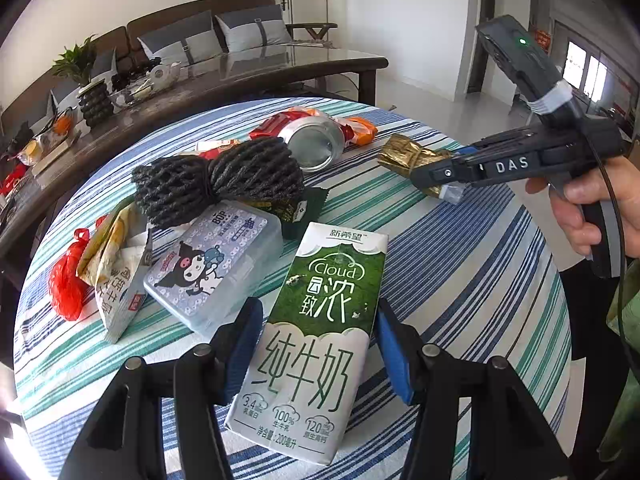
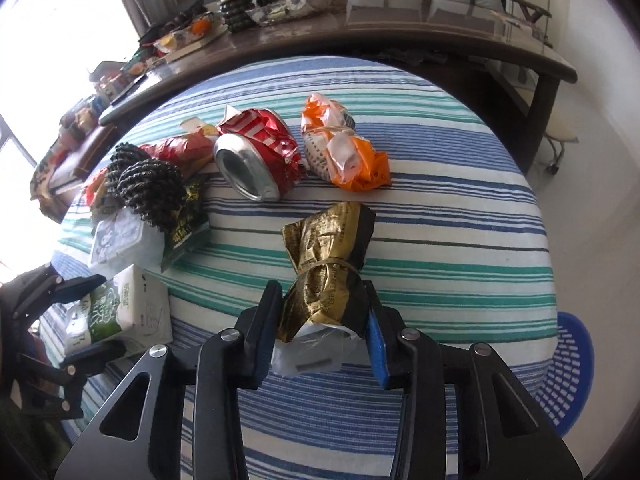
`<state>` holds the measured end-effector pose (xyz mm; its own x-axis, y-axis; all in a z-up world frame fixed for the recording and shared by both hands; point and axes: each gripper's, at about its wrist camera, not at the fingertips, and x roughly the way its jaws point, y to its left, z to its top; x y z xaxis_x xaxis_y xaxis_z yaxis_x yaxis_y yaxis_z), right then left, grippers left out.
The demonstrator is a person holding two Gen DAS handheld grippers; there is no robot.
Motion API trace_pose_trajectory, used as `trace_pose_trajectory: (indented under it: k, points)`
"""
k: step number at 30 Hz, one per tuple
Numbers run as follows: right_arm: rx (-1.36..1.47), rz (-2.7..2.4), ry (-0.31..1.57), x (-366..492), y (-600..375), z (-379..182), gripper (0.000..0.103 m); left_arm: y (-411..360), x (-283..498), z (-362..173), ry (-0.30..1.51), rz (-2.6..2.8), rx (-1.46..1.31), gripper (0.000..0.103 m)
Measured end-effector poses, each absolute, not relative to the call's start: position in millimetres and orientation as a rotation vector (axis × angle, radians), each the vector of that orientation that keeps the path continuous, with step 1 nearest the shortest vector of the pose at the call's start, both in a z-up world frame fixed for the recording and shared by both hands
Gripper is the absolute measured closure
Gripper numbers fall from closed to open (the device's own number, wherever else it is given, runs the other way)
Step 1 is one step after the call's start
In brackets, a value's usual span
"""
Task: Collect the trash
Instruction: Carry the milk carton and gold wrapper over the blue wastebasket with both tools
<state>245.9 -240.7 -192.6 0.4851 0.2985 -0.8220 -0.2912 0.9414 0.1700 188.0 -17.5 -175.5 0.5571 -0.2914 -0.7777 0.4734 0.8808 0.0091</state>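
A green and white milk carton (image 1: 316, 328) lies on the striped tablecloth, and my left gripper (image 1: 318, 344) is shut on its sides; the carton also shows in the right wrist view (image 2: 120, 308). My right gripper (image 2: 324, 316) is shut on a crumpled gold wrapper (image 2: 328, 256) tied with a rubber band; the wrapper also shows in the left wrist view (image 1: 412, 156). Other trash lies further back: a crushed red can (image 2: 256, 152), an orange and white bag (image 2: 344, 144), black foam netting (image 1: 216, 180), a red plastic bag (image 1: 68, 276).
A clear plastic box with a cartoon sticker (image 1: 212, 268) lies left of the carton. A blue plastic basket (image 2: 564, 372) stands on the floor at the right of the table. A dark wooden table (image 2: 360, 40) with clutter stands behind.
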Motion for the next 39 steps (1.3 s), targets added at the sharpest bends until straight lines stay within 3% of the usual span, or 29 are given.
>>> trace_pose_trajectory:
  k: [7, 10, 12, 14, 16, 24, 25, 26, 27, 28, 29, 39]
  points:
    - [-0.075, 0.433, 0.977, 175, -242, -189, 0.061, -14, 142, -170, 0.895, -0.175, 0.056, 0.046]
    - [-0.066, 0.48, 0.998, 161, -242, -193, 0.06, -21, 132, -171, 0.909, -0.219, 0.052, 0.037]
    - [-0.071, 0.492, 1.006, 160, -242, -194, 0.053, -25, 130, -172, 0.909, -0.229, 0.087, 0.035]
    - [-0.08, 0.49, 1.005, 159, -243, -193, 0.039, -24, 132, -173, 0.928, -0.254, 0.088, 0.035]
    - [-0.079, 0.496, 1.003, 159, -243, -191, 0.036, -20, 138, -175, 0.955, -0.282, 0.069, 0.036]
    - [-0.113, 0.497, 1.036, 169, -235, -196, 0.036, -12, 150, -182, 0.998, -0.281, 0.093, 0.036]
    - [-0.121, 0.498, 1.038, 170, -232, -197, 0.037, -11, 150, -182, 0.996, -0.283, 0.089, 0.042]
    - [-0.131, 0.496, 1.04, 171, -230, -198, 0.038, -12, 149, -182, 0.996, -0.292, 0.085, 0.053]
    - [-0.144, 0.494, 1.043, 171, -228, -199, 0.043, -13, 149, -182, 0.996, -0.288, 0.093, 0.053]
    - [-0.157, 0.494, 1.046, 171, -226, -200, 0.061, -14, 147, -181, 0.987, -0.282, 0.101, 0.054]
    - [-0.165, 0.489, 1.042, 170, -225, -199, 0.072, -15, 146, -180, 0.98, -0.276, 0.107, 0.054]
    - [-0.119, 0.475, 0.97, 164, -235, -181, 0.072, -35, 138, -149, 0.888, -0.207, 0.11, 0.054]
